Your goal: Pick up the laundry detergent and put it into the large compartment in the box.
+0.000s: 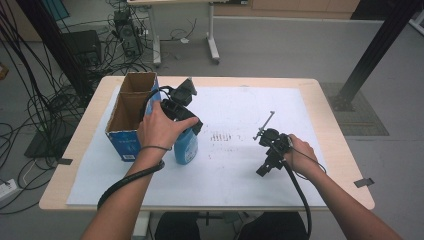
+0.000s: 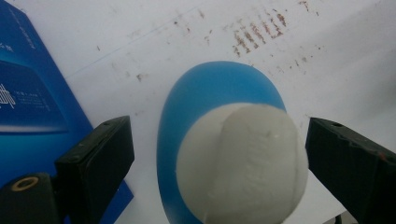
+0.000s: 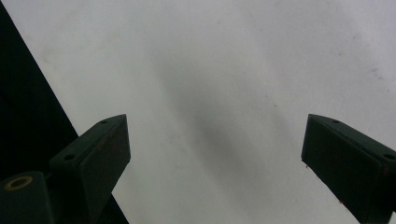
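White sheet covers counter (image 1: 320, 90). Blue bottle (image 1: 186, 147) stands left of centre, just beside open blue carton (image 1: 129, 117) — left hand-held gripper (image 2: 217, 154) jaws wide, straddling its white cap (image 2: 243, 161), not pressing. Right hand-held gripper (image 3: 215, 154) wide open, empty — centre-right.

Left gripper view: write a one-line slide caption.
Open left gripper straddles a blue bottle with white cap.
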